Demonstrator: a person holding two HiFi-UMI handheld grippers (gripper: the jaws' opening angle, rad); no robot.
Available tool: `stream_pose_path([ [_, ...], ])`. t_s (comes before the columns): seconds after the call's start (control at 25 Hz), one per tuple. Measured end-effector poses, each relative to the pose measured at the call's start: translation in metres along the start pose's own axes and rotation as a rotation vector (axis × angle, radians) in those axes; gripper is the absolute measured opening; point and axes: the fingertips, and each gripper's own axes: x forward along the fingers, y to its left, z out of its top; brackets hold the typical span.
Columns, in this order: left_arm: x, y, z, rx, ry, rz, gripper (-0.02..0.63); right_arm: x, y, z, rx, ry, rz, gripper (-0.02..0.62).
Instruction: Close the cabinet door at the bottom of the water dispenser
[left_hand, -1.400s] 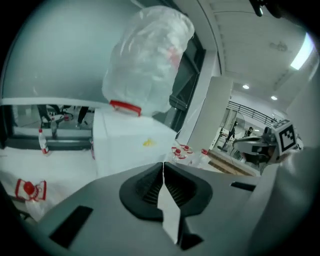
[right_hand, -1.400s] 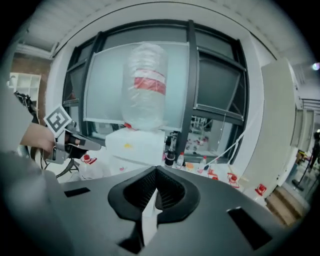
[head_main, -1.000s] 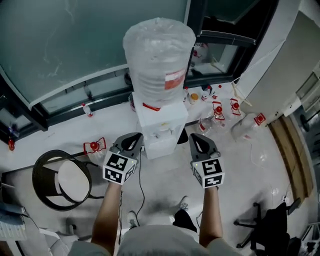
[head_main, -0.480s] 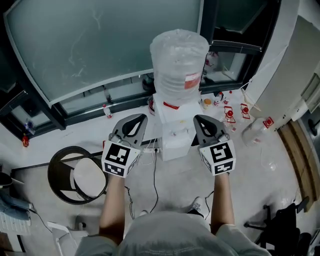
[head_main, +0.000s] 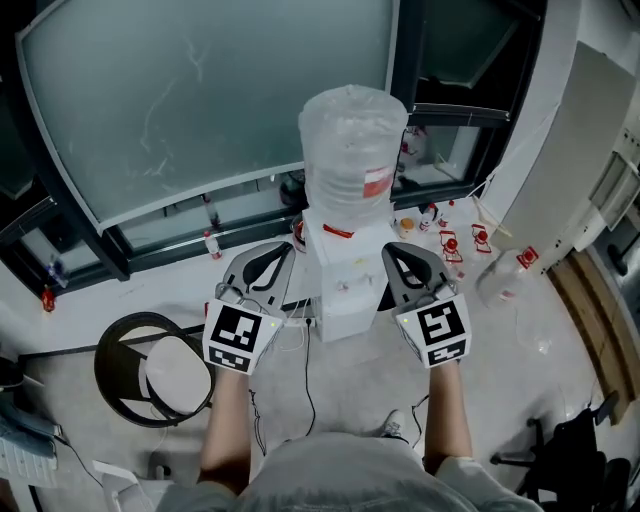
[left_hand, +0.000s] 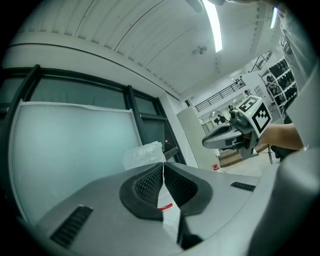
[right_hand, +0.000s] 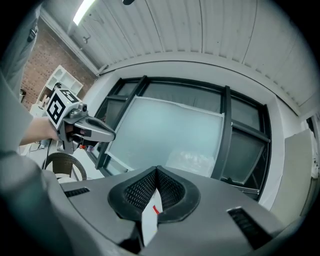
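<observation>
Two empty tools, jaws together: left hand-held gripper (head_main: 279, 250) and right hand-held gripper (head_main: 393, 252) flank the water dispenser (head_main: 340, 295). Its cabinet door, hidden here, presumably lies below both, equally near.

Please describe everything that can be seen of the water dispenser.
The water dispenser is a white, box-shaped unit standing upright on the pale floor before a dark-framed window. A translucent water bottle, wrapped in crinkled clear film, sits on top, with a red label and a red band at its neck. Taps show on its front. From above, its bottom cabinet door cannot be seen. The left hand-held gripper and right hand-held gripper flank it, shut, not touching it.
</observation>
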Motion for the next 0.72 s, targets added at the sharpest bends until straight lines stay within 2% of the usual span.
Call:
stream_pose_path([
  [0.24, 0.0, -0.008, 0.019, 0.034, -0.041, -0.006, 0.026, -0.012, -0.004, 0.0, -0.013, 0.006, -0.019, 0.029],
  [0.72, 0.011, -0.01, 0.013, 0.04, -0.019, -0.035, 0.026, -0.009, -0.003, -0.003, -0.036, 0.032, -0.022, 0.028],
])
